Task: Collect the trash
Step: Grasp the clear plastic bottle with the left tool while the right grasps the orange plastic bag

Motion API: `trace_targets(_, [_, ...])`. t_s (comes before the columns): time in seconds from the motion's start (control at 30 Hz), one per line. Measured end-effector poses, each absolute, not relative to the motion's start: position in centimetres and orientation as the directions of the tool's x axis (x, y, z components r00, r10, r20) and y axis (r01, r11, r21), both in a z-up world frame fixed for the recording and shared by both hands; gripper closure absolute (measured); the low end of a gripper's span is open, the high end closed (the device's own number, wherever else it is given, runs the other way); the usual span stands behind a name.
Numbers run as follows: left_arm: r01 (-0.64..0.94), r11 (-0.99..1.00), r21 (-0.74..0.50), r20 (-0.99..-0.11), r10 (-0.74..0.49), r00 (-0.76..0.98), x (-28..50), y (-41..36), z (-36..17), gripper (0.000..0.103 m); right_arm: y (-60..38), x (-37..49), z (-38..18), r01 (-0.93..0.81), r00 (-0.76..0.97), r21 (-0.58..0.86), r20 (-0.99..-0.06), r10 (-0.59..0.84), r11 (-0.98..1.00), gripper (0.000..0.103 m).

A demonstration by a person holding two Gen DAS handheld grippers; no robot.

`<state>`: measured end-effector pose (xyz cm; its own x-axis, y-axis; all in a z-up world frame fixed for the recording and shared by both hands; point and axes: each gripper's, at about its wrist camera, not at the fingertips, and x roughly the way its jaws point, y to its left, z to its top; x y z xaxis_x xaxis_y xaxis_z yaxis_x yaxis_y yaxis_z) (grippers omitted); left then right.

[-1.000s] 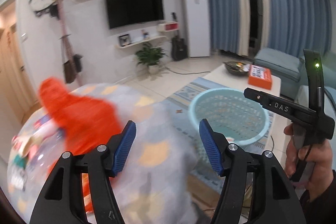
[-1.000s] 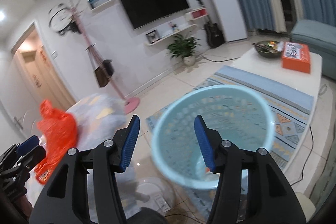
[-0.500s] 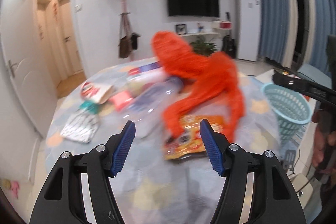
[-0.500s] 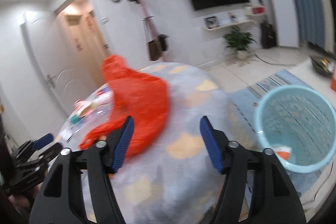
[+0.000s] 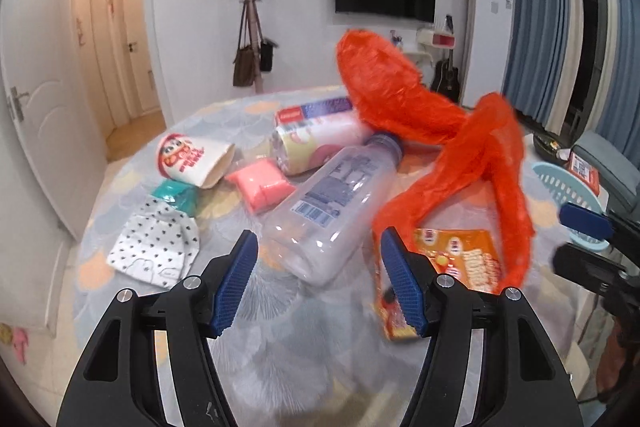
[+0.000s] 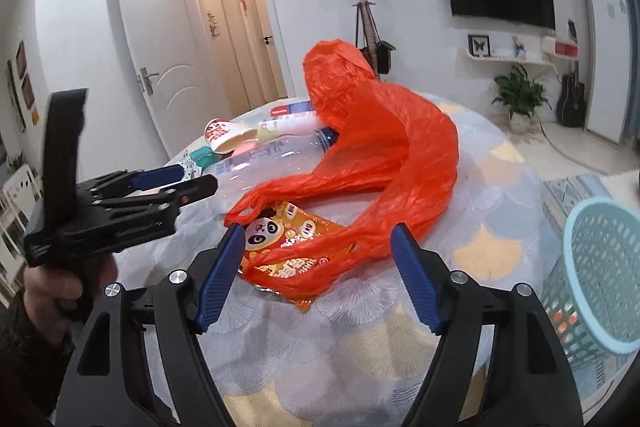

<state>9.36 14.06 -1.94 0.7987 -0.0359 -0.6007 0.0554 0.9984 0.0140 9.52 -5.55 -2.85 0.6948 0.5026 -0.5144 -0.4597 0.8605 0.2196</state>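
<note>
The trash lay on a round table (image 5: 132, 267): a clear plastic bottle (image 5: 328, 203) on its side, an orange snack packet (image 6: 296, 251) partly under a crumpled orange plastic bag (image 6: 384, 147), and a paper cup (image 5: 192, 159) (tipped over). The left gripper (image 5: 316, 279) hovered open and empty before the bottle. The right gripper (image 6: 316, 275) was opening over the packet, holding nothing. A blue basket (image 6: 600, 267) stood beside the table.

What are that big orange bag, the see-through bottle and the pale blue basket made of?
The crinkled orange bag looks like thin plastic film: translucent, wrinkled, glossy. The clear bottle lying on its side seems rigid plastic, with highlights and a printed label. The pale blue perforated basket appears moulded plastic, matte, with regular holes.
</note>
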Motion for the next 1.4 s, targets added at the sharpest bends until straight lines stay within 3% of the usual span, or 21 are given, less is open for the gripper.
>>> trace_targets(0.2, [0.068,0.994,0.084,-0.644,0.002,0.765,11.7,13.4,-3.2,0.038,-7.5,10.7,-3.3,-0.419,0.689,0.285,-0.519,0.506,0.862,0.032])
trace_targets(0.63, [0.16,0.986,0.043,-0.691,-0.086,0.718,13.4,13.2,-3.4,0.04,-6.3,12.4,-3.6,-0.402,0.675,0.311,-0.534,0.508,0.861,0.032])
trace_targets(0.83, [0.216,0.962,0.169,-0.684,-0.043,0.728,13.5,12.2,-3.3,0.033,-5.7,12.9,-3.4,-0.404,0.683,0.289,-0.536,0.496,0.868,0.032])
trace_targets(1.07, [0.239,0.968,0.08,-0.702,-0.115,0.703,15.3,12.4,-3.2,0.034,-6.2,14.4,-2.8,-0.372,0.71,0.263,-0.538,0.455,0.89,0.032])
trace_targets(1.27, [0.205,0.977,0.052,-0.675,-0.117,0.728,14.2,12.7,-3.0,0.04,-7.5,18.1,-2.9,-0.246,0.708,0.254,-0.612,0.352,0.935,0.031])
trace_targets(1.4, [0.209,0.977,0.038,-0.651,-0.135,0.747,12.4,12.8,-1.9,0.043,-6.8,20.0,-2.9,-0.235,0.693,0.224,-0.643,0.325,0.946,0.019])
